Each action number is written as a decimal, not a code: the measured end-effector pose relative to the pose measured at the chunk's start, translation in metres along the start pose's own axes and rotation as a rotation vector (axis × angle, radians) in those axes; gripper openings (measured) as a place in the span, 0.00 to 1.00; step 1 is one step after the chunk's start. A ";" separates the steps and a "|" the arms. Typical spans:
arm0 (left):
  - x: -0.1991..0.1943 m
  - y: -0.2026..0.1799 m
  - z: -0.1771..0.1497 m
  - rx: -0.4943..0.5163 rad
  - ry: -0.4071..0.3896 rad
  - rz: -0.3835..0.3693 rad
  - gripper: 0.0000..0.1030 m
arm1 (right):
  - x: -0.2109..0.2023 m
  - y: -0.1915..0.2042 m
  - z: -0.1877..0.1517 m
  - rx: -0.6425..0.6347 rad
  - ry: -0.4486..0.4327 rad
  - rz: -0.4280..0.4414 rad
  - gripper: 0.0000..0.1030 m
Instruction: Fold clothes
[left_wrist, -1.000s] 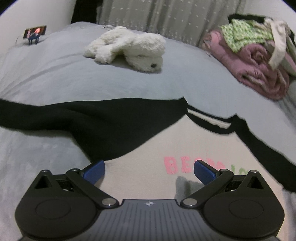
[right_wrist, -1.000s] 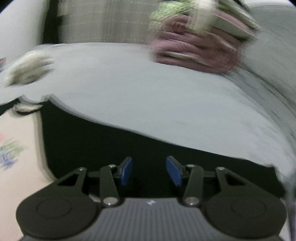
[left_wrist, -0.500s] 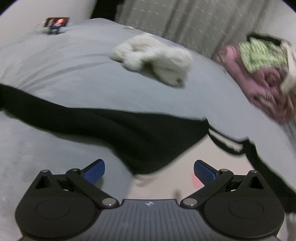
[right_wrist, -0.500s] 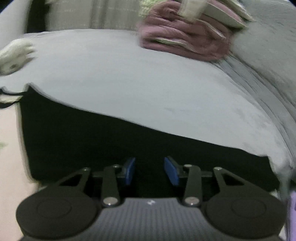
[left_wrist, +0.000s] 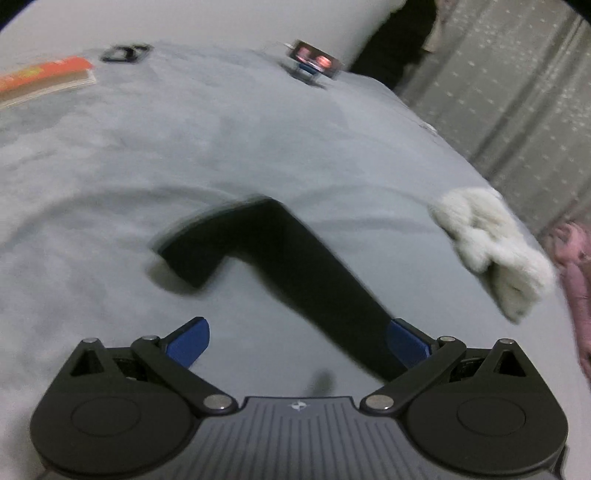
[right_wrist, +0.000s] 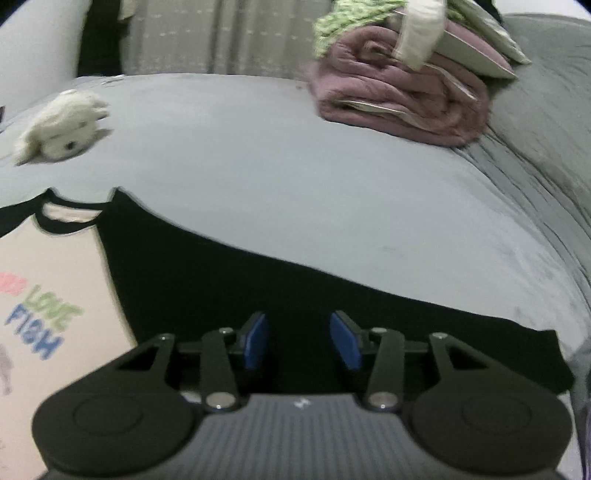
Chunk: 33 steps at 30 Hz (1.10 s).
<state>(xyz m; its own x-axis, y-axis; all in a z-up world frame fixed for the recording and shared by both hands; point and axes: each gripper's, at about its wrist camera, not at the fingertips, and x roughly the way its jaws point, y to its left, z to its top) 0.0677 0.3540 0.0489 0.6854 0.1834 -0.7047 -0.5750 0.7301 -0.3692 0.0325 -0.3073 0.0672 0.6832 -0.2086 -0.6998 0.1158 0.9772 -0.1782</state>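
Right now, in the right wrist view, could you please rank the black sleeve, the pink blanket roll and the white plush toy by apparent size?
1. black sleeve, though it lies nearest the camera.
2. pink blanket roll.
3. white plush toy, clearly smallest.

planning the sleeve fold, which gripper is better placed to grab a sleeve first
Probably right: the right gripper sits half open directly over its black sleeve, while the left gripper is wide open with its sleeve off-centre.

Bedroom in a home. Wide bed under a smooth grey sheet (right_wrist: 295, 155); white plush toy animal (right_wrist: 61, 127); rolled pink quilted blanket (right_wrist: 402, 99) with clothes piled on top; pale grey dotted curtain (left_wrist: 517, 92) behind.
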 end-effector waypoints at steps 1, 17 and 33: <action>0.001 0.007 0.002 0.007 -0.016 0.025 1.00 | -0.003 0.008 0.000 -0.020 -0.003 0.007 0.41; 0.029 0.045 0.035 0.002 -0.134 0.051 0.11 | -0.047 0.169 -0.020 -0.321 -0.128 0.344 0.46; 0.033 0.083 0.063 -0.175 -0.168 -0.115 0.10 | 0.004 0.376 0.097 -0.520 -0.152 0.771 0.46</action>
<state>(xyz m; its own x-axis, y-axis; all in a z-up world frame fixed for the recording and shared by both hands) 0.0709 0.4619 0.0336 0.8067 0.2231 -0.5473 -0.5478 0.6299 -0.5506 0.1486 0.0634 0.0644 0.5285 0.5318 -0.6617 -0.7187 0.6951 -0.0154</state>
